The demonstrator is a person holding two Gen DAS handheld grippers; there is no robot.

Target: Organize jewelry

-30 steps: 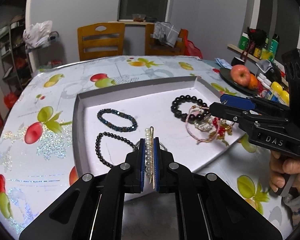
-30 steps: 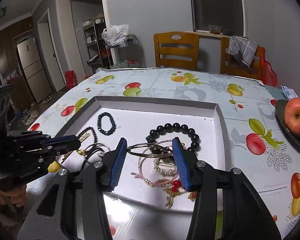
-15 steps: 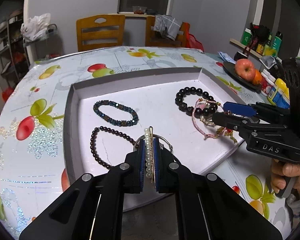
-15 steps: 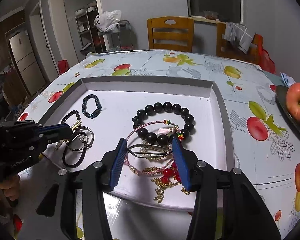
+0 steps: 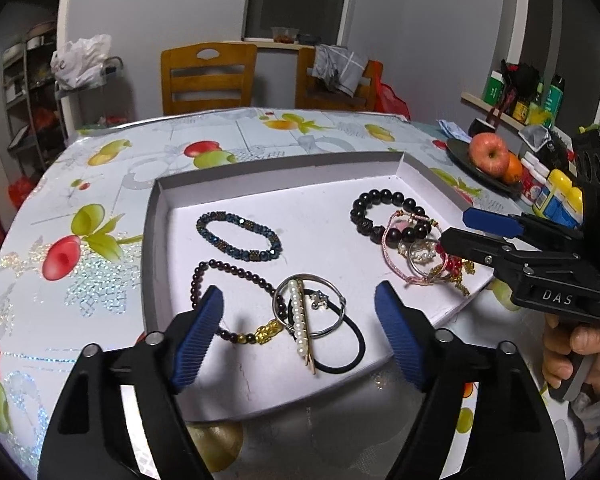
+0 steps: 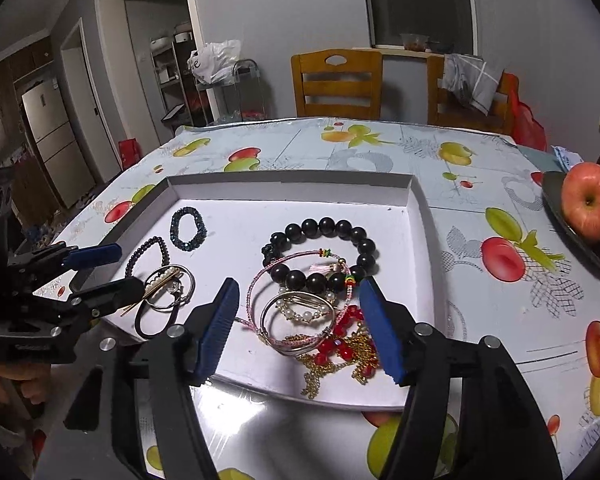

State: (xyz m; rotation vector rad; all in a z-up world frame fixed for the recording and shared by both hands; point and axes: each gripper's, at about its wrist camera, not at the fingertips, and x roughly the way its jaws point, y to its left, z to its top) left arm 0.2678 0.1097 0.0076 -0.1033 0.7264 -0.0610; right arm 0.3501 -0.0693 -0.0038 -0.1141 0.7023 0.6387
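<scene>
A white tray [image 5: 260,196] holds the jewelry. My left gripper [image 5: 300,320] is open over its near left part, above a pearl hair clip [image 5: 300,320] lying on a silver bangle [image 5: 332,304] and black hair tie [image 5: 354,354]. A dark bead bracelet [image 5: 204,280] and a blue bead bracelet [image 5: 238,236] lie beyond. My right gripper [image 6: 298,320] is open and empty above a silver bangle [image 6: 296,326] with a pearl piece, a pink cord bracelet [image 6: 268,276], red beads with gold chain [image 6: 340,352] and a big black bead bracelet [image 6: 324,228].
The tray sits on a fruit-print tablecloth [image 6: 480,200]. A dark plate with an apple [image 6: 588,208] stands at the right, with bottles [image 5: 556,196] near it. Wooden chairs [image 6: 336,80] stand behind the table.
My left gripper has opened and let the pearl hair clip go onto the bangle and hair tie. My right gripper has opened wider and the silver bangle now lies on the pile.
</scene>
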